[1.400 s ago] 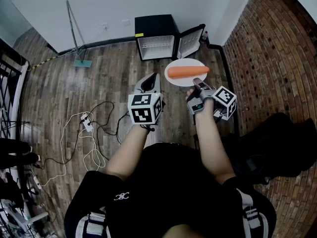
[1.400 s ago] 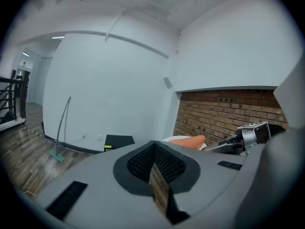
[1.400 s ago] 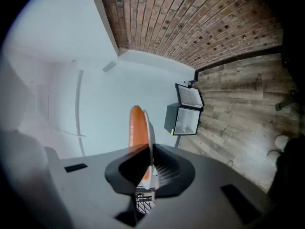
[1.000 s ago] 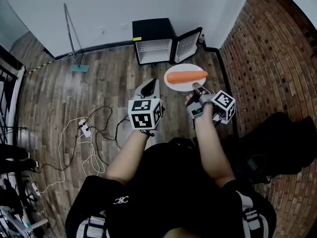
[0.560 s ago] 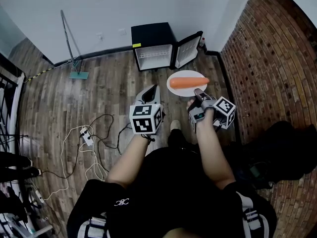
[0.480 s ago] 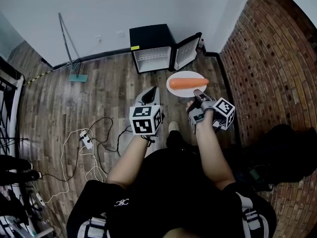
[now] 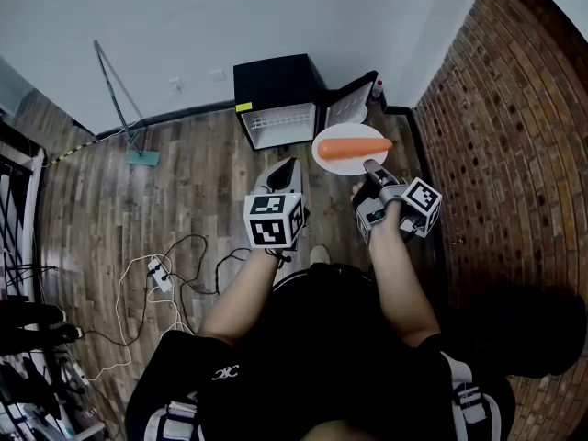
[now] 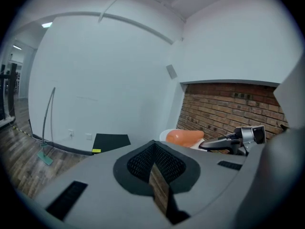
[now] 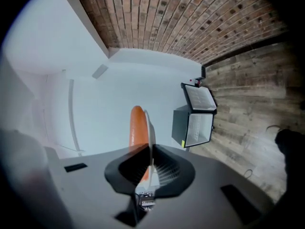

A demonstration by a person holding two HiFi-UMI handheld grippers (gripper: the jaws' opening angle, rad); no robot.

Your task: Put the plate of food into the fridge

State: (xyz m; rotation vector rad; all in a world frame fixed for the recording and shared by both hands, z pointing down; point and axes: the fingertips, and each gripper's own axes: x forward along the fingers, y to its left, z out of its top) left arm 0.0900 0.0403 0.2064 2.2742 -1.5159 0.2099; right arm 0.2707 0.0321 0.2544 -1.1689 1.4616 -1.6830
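Nearer the open fridge [image 7: 273, 85] than before, the plate [image 7: 344, 167] juts forward from the right gripper [image 7: 367, 165]. Its jaws clench the near rim; the carrot [image 7: 354, 148] seemingly lies crosswise.

No word or number can be read: a yellow label [image 7: 244, 107] on the fridge [image 7: 274, 79] is too small to be made out, a white emblem [image 7: 223, 372] on the person's black shirt [image 7: 312, 347] is illegible, and only black-and-white square patterns are carried on the cubes of the left gripper [image 7: 286, 166] and right gripper [image 7: 369, 166].
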